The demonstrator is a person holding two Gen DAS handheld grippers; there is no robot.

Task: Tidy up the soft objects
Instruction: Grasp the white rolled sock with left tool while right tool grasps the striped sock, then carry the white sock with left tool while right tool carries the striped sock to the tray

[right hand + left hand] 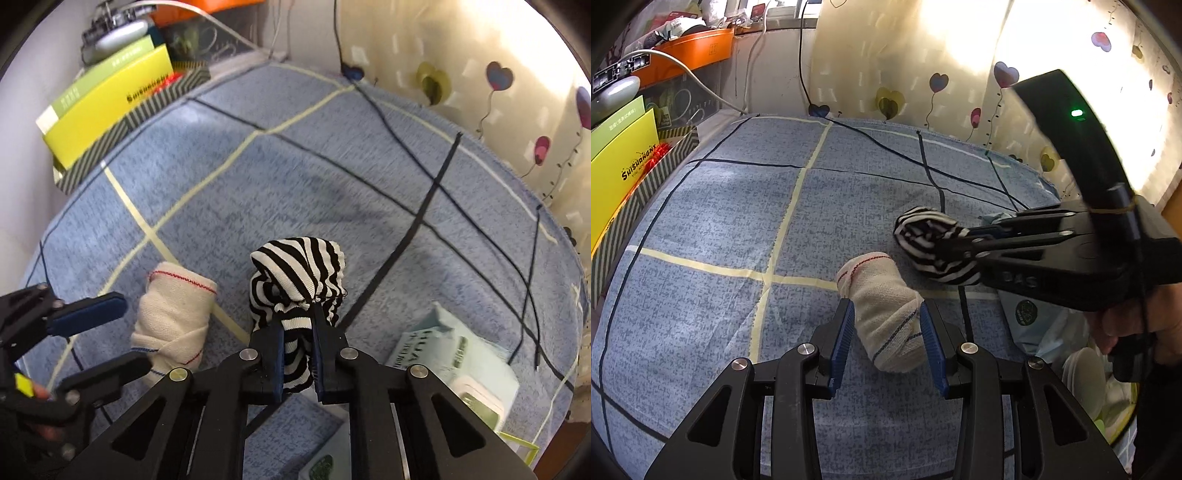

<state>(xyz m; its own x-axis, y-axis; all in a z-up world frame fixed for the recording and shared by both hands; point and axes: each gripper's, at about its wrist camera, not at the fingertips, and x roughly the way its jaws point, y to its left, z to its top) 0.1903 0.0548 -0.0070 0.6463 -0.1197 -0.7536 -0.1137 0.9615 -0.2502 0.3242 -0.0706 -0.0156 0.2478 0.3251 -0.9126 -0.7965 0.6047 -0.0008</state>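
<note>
Pick-up step: right hand-held gripper [298, 332] pinches the striped sock [299, 273]; left hand-held gripper [886, 325] half-open astride the cream sock [886, 317] beside it, must close.

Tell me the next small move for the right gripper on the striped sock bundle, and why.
Probably lift it a little. The right gripper is already closed on the near end of the striped sock bundle, which lies on the blue bedspread close beside the cream sock bundle. The left gripper straddles that one, so a straight rise should clear both without dragging.
</note>
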